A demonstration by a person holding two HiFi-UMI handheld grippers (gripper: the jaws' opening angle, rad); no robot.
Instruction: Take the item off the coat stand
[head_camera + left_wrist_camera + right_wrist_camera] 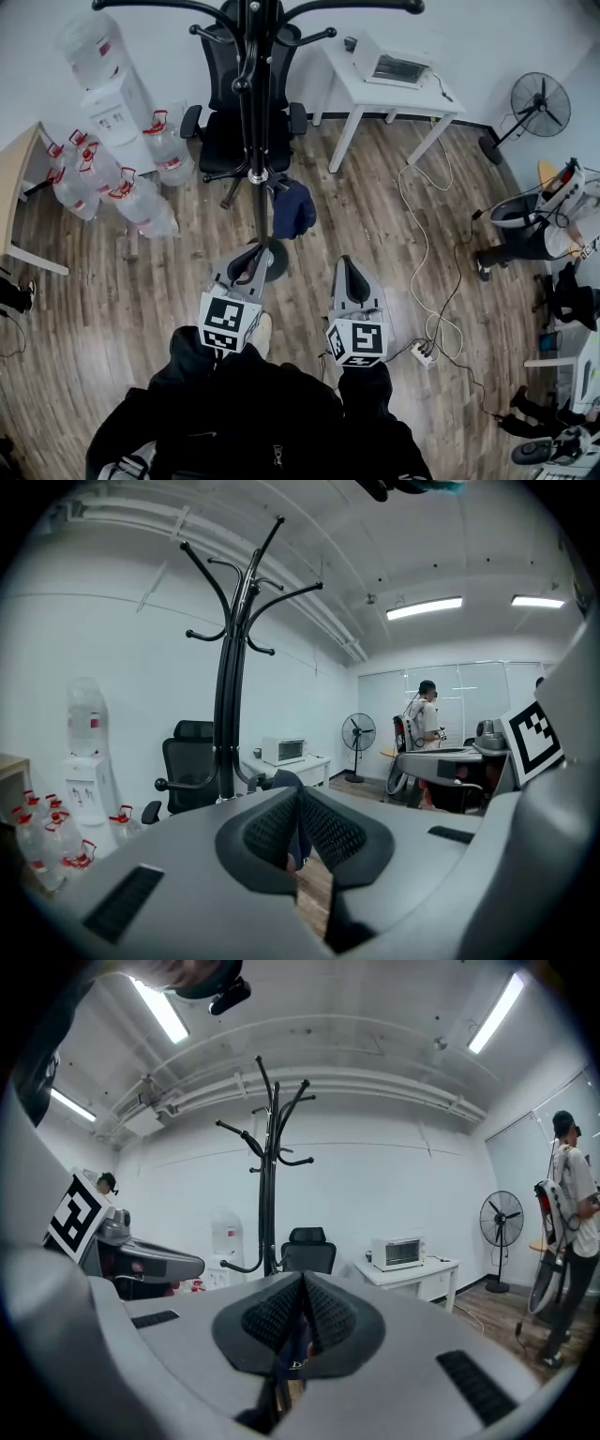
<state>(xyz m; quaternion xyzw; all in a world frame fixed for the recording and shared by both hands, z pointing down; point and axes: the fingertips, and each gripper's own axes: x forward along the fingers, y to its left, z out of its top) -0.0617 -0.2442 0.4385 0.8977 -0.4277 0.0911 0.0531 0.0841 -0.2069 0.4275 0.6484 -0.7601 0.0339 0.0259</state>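
A black coat stand (255, 103) rises in front of me, its round base (267, 258) on the wood floor. A dark blue item (292, 208) hangs from a low hook on the pole's right side. My left gripper (246, 265) is shut and empty, just short of the base and below-left of the item. My right gripper (350, 274) is also shut and empty, to the item's lower right and apart from it. The left gripper view shows the stand (228, 667) and a bit of the blue item (281, 781) behind the closed jaws. In the right gripper view the item (296, 1352) peeks below the closed jaws.
A black office chair (246, 112) stands behind the stand. Several water bottles (112, 183) and a dispenser (111, 111) are at the left. A white table (370, 89) with a small oven is at the back right. Cables and a power strip (422, 352) lie on the floor; a person (539, 225) sits at the right.
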